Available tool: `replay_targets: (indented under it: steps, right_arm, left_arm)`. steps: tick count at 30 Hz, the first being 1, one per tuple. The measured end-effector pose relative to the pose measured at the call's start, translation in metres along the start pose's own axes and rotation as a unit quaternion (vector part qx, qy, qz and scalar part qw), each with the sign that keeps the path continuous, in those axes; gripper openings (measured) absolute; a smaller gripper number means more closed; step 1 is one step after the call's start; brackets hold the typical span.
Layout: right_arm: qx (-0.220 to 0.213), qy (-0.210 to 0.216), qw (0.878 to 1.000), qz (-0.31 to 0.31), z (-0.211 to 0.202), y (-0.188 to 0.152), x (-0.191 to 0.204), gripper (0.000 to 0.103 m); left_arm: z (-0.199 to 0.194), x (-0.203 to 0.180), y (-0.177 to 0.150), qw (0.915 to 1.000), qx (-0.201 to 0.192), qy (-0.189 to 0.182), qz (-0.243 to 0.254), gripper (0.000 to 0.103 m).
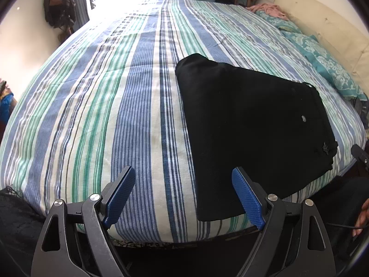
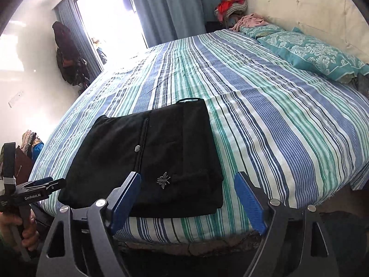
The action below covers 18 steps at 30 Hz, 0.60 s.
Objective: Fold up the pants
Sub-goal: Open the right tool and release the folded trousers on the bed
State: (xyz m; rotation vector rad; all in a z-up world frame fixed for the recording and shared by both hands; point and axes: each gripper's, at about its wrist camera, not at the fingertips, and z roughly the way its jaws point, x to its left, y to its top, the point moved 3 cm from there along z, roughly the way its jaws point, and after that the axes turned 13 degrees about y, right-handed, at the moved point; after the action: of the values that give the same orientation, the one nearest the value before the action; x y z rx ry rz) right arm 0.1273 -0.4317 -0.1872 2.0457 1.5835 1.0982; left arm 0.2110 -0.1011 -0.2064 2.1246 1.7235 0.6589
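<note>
Near the foot edge of the bed, on the striped blue, green and white sheet, black pants folded into a flat rectangular stack, lying flat and touched by neither tool. On the top layer, a small round metal button and a silver insect-shaped emblem; no readable label on the cloth. Just short of the stack, right tongs standing wide apart with blue ribbed pads, nothing between them, left pad over the stack's near edge in the picture. Off to the left of the stack, left tongs also spread wide and empty over bare sheet, right pad overlapping the pants' near corner in that view. Seen from the right wrist, left tool gripped by a hand, with "GenRobot.AI" printed in white on its black body. Farther out, teal patterned pillows against a cream headboard, pink cloth beside them, a heap of coloured clothes in the corner, blue curtains by a bright window, dark bags hanging on the wall.
</note>
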Motion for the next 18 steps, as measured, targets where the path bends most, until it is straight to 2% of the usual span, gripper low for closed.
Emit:
replay_targets:
  steps: [7,18]
  right_arm:
    - [0.007,0.003,1.0,-0.019,0.0053,-0.0003,0.0095,0.083]
    - [0.011,0.012,1.0,-0.006,0.0078,-0.0027,0.0067,0.083]
  left_arm:
    - [-0.0012,0.0068,-0.0014,0.9998,-0.004,0.017,0.006,0.087]
    - [-0.002,0.0065,-0.0025,0.9995,-0.005,0.026,0.014,0.087]
